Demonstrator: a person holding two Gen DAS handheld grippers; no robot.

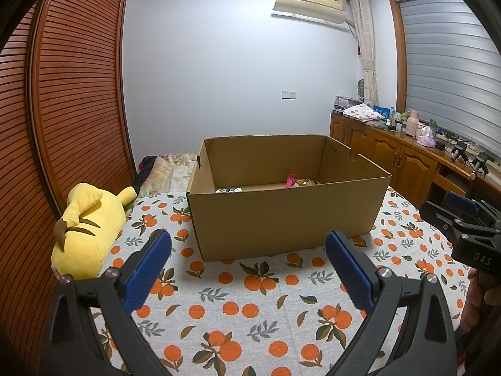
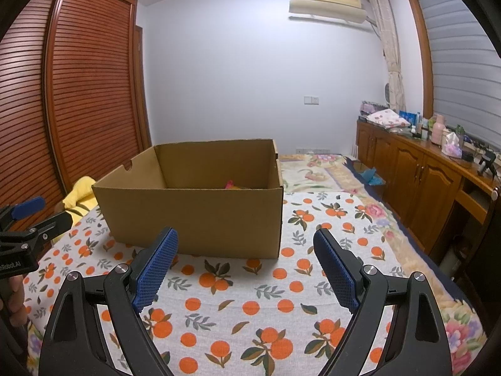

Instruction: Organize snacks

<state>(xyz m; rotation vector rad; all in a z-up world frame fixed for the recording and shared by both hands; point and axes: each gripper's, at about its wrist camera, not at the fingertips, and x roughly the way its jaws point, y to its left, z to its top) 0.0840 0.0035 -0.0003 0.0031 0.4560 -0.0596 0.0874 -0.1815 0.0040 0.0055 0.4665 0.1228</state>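
Brown cardboard box (image 1: 281,216), white cloth (image 1: 250,297) with orange-fruit print, yellow plush toy (image 1: 87,228), blue-padded black tongs (image 1: 247,269)

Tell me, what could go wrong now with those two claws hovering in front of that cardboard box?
Both the left gripper and the right gripper are open and empty. The cardboard box has tall walls, so a reach inside might catch the rim and push it across the soft orange-print cloth. The snacks barely show over the wall, so a grasp may miss. The yellow plush toy lies close beside the left gripper.
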